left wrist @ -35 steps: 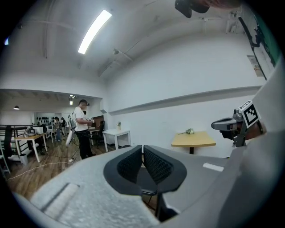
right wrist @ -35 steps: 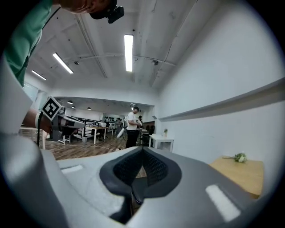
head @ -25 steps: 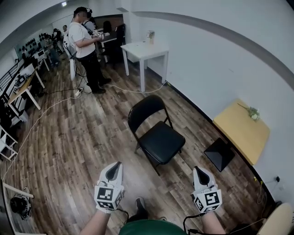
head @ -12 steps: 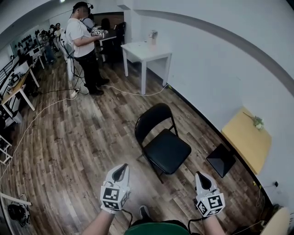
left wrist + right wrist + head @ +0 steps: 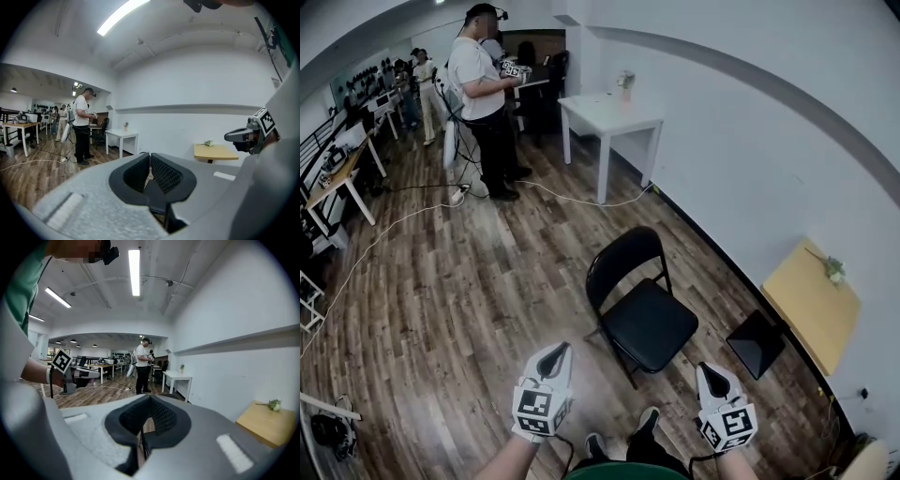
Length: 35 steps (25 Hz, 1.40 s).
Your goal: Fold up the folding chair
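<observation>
The black folding chair (image 5: 642,302) stands unfolded on the wooden floor, its seat (image 5: 653,326) toward me and its round backrest (image 5: 624,259) behind. My left gripper (image 5: 557,353) is shut and empty, held just left of the seat's front corner without touching it. My right gripper (image 5: 709,373) is also shut and empty, just right of the seat's front edge. In the left gripper view the jaws (image 5: 150,157) meet and hide most of the chair; the right gripper (image 5: 248,136) shows at the right. In the right gripper view the closed jaws (image 5: 149,400) point past the chair.
A person (image 5: 485,94) stands at the back beside a white table (image 5: 611,116). A low yellow table (image 5: 812,306) and a black panel (image 5: 757,343) sit against the right wall. A cable (image 5: 384,234) trails over the floor. Desks (image 5: 337,178) line the left side.
I have walked closer to the chair. Both shut grippers have come forward and now flank the front of the seat.
</observation>
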Tool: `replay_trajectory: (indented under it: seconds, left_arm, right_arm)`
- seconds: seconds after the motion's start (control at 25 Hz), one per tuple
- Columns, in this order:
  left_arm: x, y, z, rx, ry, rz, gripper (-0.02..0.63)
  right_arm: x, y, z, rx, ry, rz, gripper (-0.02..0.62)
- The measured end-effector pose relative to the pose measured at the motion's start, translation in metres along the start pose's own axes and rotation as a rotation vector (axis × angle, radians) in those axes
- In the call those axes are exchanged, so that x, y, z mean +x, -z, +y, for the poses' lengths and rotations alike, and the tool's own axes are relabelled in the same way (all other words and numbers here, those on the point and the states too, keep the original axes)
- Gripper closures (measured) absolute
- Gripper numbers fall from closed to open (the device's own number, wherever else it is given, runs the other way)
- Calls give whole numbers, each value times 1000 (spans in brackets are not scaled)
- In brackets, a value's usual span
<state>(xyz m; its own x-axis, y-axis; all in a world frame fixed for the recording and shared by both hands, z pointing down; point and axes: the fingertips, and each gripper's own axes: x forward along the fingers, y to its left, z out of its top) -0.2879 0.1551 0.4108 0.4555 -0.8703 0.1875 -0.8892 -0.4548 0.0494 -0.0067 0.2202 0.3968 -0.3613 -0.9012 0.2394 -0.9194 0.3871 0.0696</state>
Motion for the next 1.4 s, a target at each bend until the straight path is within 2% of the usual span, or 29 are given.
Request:
replay_trajectory:
  seconds: [0.4,0.6,0.88,1.16,1.4]
  left_arm:
    - [43,-11,8,65,-69,33,584]
    - [102,-22,0,74,-98,57,584]
    - [182,-29,-21,70,-126,86,584]
    - [199,-36,-15,94,-204,122,584]
    - [209,-28,-12,119,-248,161,584]
  right_arm:
    - [58,11,-48,54,-63,-24,592]
    - [97,15,-99,86,-95,-31,592]
    - [145,37,-184,164,-112,36,592]
    - [183,49,-212,212,-176,55,592]
    - [206,85,-235,272,-197,97,592]
